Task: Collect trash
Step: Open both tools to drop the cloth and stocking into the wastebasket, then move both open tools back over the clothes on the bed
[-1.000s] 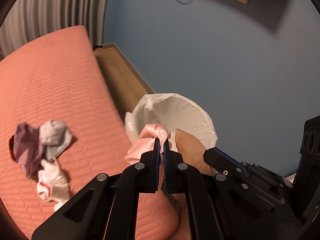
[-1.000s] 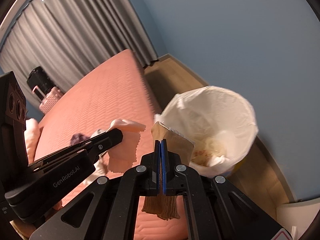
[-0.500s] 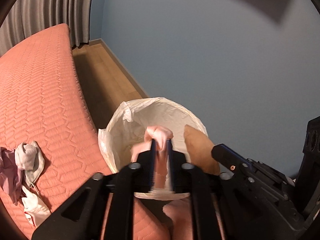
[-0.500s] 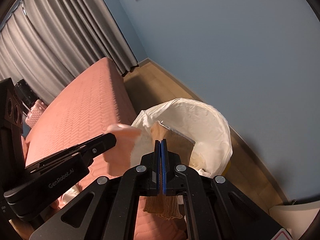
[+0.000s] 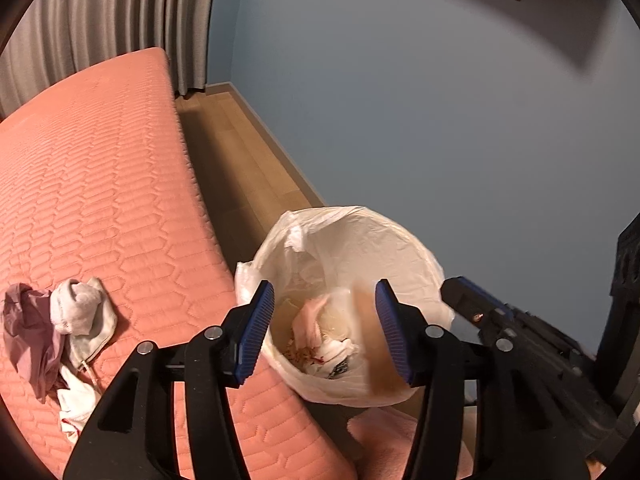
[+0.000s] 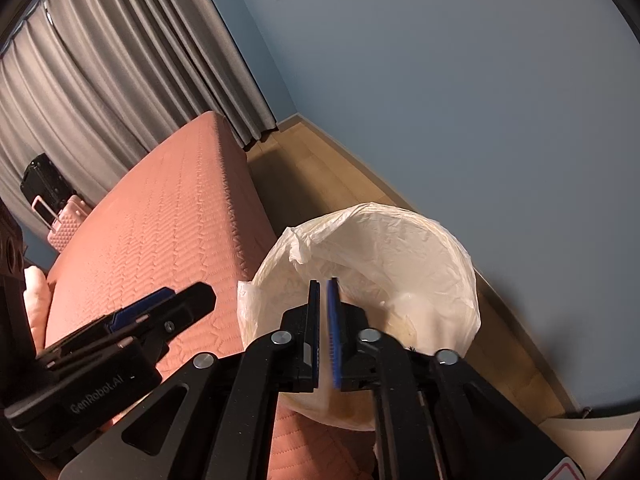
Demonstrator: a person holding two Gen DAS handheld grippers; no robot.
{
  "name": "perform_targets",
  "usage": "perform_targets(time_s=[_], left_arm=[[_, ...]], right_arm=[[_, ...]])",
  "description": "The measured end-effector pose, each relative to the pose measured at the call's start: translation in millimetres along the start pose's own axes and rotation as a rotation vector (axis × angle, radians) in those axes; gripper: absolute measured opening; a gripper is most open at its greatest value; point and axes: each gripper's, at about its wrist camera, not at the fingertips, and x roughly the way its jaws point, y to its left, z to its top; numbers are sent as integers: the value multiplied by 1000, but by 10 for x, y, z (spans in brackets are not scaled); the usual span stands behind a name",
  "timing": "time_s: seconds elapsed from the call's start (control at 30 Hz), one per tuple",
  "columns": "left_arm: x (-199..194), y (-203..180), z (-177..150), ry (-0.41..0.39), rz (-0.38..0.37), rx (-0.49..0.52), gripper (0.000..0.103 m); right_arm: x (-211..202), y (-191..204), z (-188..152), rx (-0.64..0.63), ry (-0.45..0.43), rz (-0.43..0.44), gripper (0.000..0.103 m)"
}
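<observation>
while the left tongs (image 5: 324, 328) gape wide above the lined bin (image 5: 400, 232) and the right tongs (image 6: 324, 336) barely part, a blurred brown piece (image 5: 368, 344) may snag and miss.

Right gripper (image 6: 324, 286), fingers (image 6: 313, 320) slightly parted, above lined bin (image 6: 440, 248).
</observation>
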Motion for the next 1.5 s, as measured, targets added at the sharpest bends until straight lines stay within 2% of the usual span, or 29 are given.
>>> perform_targets(time_s=[0.37,0.57,0.73,1.23,1.37,1.5], left_arm=[[-160,224,-139,-13,35,-55,55],[-283,391,-279,-12,49,-93,55],[-361,536,-421,-9,70,-120,55],[-574,1018,-788,-1,117,-215,56],[-628,1199,-931,9,137,-252,63],[-645,1405,-1102,27,171,-301,71]], right_arm=[[-130,204,-101,-29,10,18,9],[-169,378,-253,-57,33,31,10],[-191,537,-376,-78,48,45,14],[-180,1011,-725,-159,109,80,14],[-155,1155,-829,-188,130,88,15],[-127,1282,-933,-209,146,95,20]])
